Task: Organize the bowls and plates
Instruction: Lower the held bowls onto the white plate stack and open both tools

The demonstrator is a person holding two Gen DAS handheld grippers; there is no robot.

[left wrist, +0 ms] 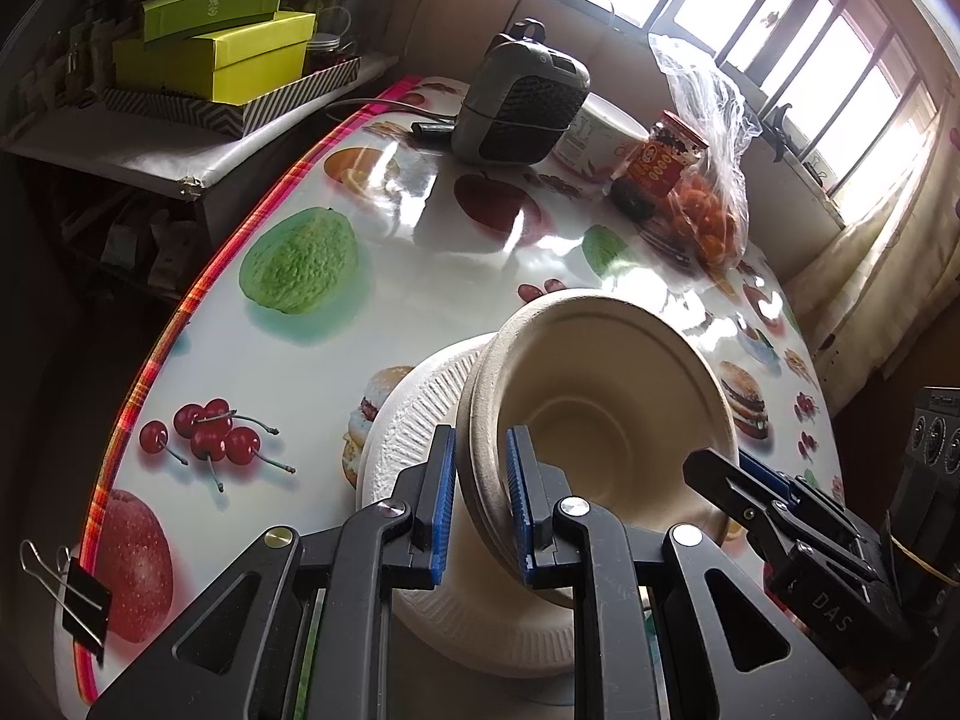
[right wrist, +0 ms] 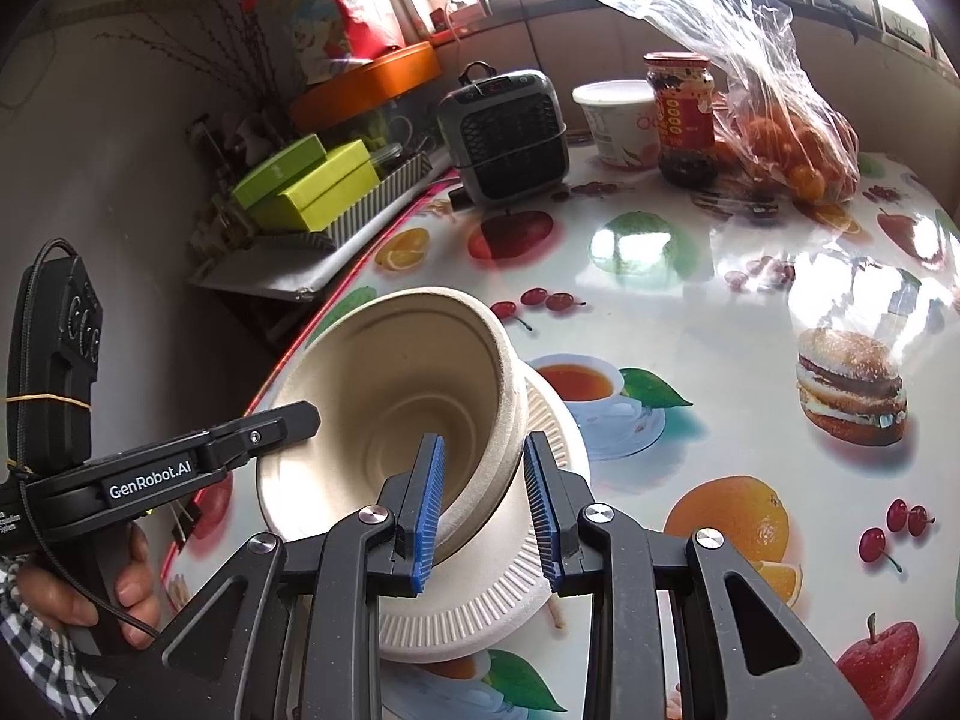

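Note:
A stack of beige paper bowls (left wrist: 600, 396) is held tilted above a white ribbed paper plate stack (left wrist: 408, 420) on the fruit-print table. My left gripper (left wrist: 480, 504) straddles the bowls' near rim with its blue pads (left wrist: 444, 498) on either side, shut on it. My right gripper (right wrist: 486, 504) straddles the opposite rim of the same bowls (right wrist: 390, 396), pads (right wrist: 429, 504) close to the rim. The plate also shows in the right wrist view (right wrist: 510, 594). Each gripper is visible in the other's view.
At the table's far side stand a small grey heater (left wrist: 516, 102), a white tub (left wrist: 600, 132), a red-labelled jar (left wrist: 660, 162) and a plastic bag of oranges (left wrist: 714, 216). Green boxes (left wrist: 216, 54) sit on a shelf left. A binder clip (left wrist: 78, 594) holds the tablecloth edge.

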